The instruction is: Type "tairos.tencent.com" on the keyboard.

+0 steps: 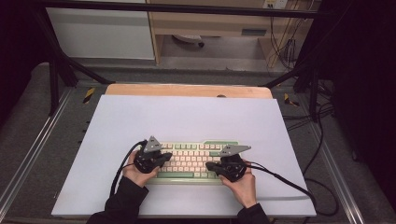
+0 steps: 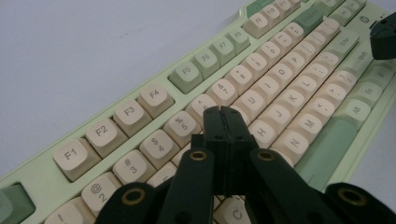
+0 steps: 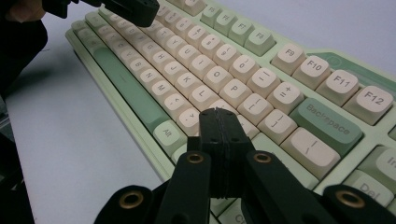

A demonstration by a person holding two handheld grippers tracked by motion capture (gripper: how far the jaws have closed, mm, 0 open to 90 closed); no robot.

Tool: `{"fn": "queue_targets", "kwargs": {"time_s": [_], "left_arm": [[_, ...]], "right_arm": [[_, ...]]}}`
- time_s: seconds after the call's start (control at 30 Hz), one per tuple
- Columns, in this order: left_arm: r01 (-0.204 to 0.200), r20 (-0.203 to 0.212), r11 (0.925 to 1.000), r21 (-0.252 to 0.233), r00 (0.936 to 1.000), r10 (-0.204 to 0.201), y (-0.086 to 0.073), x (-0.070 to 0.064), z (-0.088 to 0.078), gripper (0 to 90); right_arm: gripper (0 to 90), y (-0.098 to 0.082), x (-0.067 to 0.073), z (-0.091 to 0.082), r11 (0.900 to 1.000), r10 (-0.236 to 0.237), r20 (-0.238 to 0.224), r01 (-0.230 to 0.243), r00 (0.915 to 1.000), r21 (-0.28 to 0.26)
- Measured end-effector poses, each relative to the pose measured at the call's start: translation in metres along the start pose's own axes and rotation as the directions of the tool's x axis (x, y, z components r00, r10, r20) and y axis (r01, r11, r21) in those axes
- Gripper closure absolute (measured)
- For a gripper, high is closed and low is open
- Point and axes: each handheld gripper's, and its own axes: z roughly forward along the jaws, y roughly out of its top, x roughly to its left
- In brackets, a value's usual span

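Nearest the camera in the high view, two hands come in from the bottom edge, each carrying a gripper over the keyboard (image 1: 196,161), which lies on the white sheet (image 1: 140,121) towards the person's side of the table. The left gripper (image 1: 164,157) sits over the keyboard's left half, the right gripper (image 1: 209,165) over its right half, the two near each other but apart.

Both pairs of jaws are pressed fully together with nothing between them, so they look set to poke keys rather than grasp.

In the left gripper view the closed tip (image 2: 223,112) hangs over the keys about the number 6 and the letter Y; whether it touches a cap I cannot tell. In the right gripper view the tip (image 3: 216,113) stands over the punctuation keys just right of L, near the Alt key (image 3: 166,133).

The risk from here: these blunt tips are about as broad as a key, so a slightly off-centre push could catch two caps at once, and a slanted shove could slide the keyboard on the smooth sheet.

The high view gives the overall layout but no legends; the gripper views read the letters yet hide the hands. Farther off, the wooden table edge (image 1: 187,90) shows beyond the sheet.
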Motion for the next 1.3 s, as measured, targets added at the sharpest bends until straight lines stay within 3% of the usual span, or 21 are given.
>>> {"fn": "queue_targets", "kwargs": {"time_s": [0.8, 0.97, 1.3], "left_arm": [[-0.012, -0.001, 0.9999, 0.009, 0.9999, 0.012, -0.005, -0.002, 0.013, 89.7], [-0.015, 0.003, 0.9999, -0.003, 0.9999, 0.015, -0.004, -0.002, 0.010, 89.7], [-0.019, 0.009, 0.9994, -0.030, 0.9998, 0.020, -0.004, -0.003, -0.009, 89.7]], "right_arm": [[90.0, -0.001, 0.001, 0.003, 1.000, 0.000, -0.008, 0.000, 1.0000, 0.003], [90.0, -0.001, 0.001, 0.002, 1.000, 0.004, -0.006, -0.004, 1.0000, 0.002], [90.0, 0.000, 0.000, -0.001, 1.000, -0.003, -0.006, 0.003, 1.0000, -0.006]]}}
